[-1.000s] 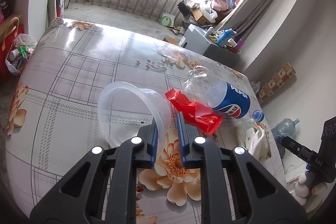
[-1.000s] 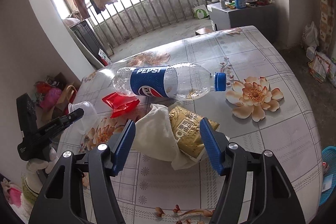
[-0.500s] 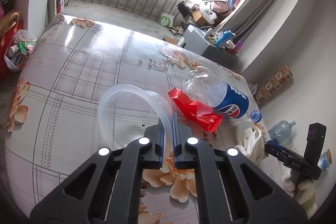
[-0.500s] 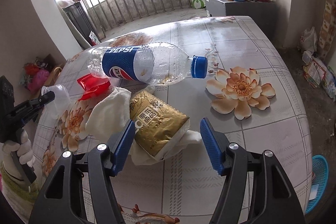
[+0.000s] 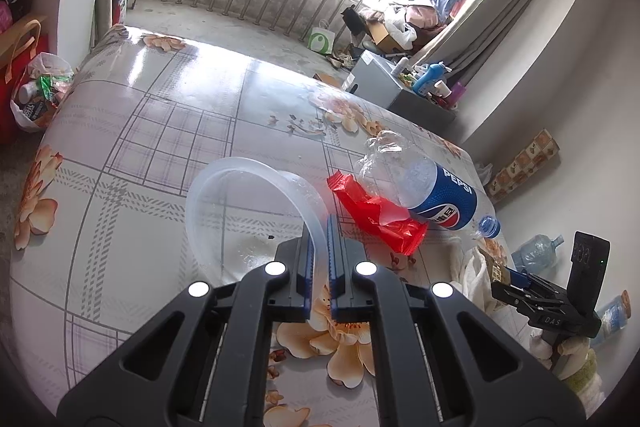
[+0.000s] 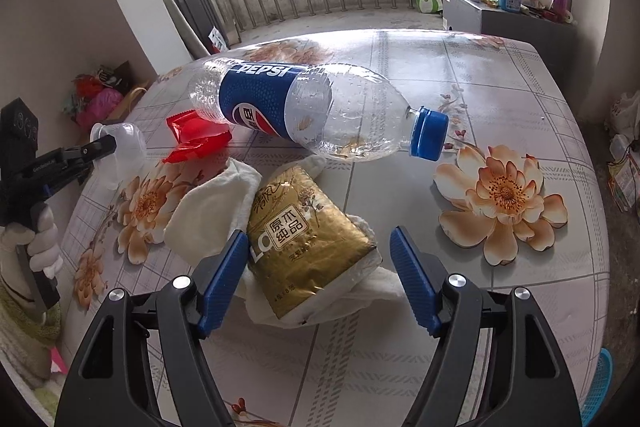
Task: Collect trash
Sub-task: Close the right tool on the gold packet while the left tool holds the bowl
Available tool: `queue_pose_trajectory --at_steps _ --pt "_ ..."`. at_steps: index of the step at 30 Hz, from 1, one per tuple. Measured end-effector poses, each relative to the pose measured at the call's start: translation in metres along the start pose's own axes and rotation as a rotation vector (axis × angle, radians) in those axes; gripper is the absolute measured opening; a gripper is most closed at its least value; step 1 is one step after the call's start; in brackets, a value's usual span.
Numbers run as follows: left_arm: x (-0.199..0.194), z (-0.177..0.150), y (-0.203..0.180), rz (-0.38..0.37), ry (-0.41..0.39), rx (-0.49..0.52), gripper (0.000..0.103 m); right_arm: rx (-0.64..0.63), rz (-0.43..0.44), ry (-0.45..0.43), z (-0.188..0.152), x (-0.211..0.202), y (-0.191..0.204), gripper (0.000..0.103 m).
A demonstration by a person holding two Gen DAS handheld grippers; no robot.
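Left wrist view: left gripper (image 5: 318, 259) pinching rim of clear round plastic bowl (image 5: 248, 211), near-left on floral table (image 5: 160, 131); thin rim may slip. Right gripper (image 6: 316, 279) spread, jaws just widened, straddling gold tissue packet (image 6: 308, 239); may snag white cloth (image 6: 208, 211).

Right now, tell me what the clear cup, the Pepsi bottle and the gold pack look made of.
Clear cup: thin translucent plastic, slightly cloudy; the tablecloth shows through it.
Pepsi bottle: clear, dented plastic with a glossy blue label and blue cap.
Gold pack: shiny, wrinkled film, probably plastic, around white tissue.
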State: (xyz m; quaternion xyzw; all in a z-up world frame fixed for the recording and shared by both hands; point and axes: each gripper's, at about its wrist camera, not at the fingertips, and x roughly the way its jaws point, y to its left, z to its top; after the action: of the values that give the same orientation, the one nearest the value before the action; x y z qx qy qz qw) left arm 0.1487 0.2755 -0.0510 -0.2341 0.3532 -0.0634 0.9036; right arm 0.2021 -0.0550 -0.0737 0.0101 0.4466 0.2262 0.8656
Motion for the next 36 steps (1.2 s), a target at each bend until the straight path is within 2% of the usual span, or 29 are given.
queue_pose_trajectory --at_steps 2,9,11,16,25,30,32,36 --pt "-0.001 0.000 0.000 0.002 -0.002 -0.003 0.004 0.013 0.011 -0.010 -0.002 -0.002 -0.001 0.065" --pt "-0.010 0.002 -0.001 0.004 -0.022 0.001 0.004 0.057 0.011 -0.045 -0.008 -0.014 -0.004 0.052" --pt "-0.014 0.002 -0.003 0.002 -0.028 0.006 0.004 0.080 0.015 -0.059 -0.010 -0.019 -0.007 0.044" --pt "-0.022 -0.001 -0.007 -0.002 -0.034 0.015 0.004 0.111 0.030 -0.053 -0.017 -0.026 -0.008 0.037" --pt "-0.026 0.001 -0.007 -0.007 -0.032 0.016 0.004 0.028 0.080 0.029 -0.049 -0.039 0.024 0.037" --pt "-0.025 -0.004 -0.009 -0.017 -0.013 0.014 0.004 0.102 0.078 0.007 -0.051 -0.050 0.015 0.037" --pt "-0.027 -0.007 -0.012 -0.024 -0.005 0.018 0.004 0.139 0.092 -0.005 -0.046 -0.050 0.012 0.044" --pt "-0.036 -0.017 -0.020 -0.041 0.006 0.043 0.004 0.159 0.059 0.015 -0.038 -0.037 0.017 0.051"
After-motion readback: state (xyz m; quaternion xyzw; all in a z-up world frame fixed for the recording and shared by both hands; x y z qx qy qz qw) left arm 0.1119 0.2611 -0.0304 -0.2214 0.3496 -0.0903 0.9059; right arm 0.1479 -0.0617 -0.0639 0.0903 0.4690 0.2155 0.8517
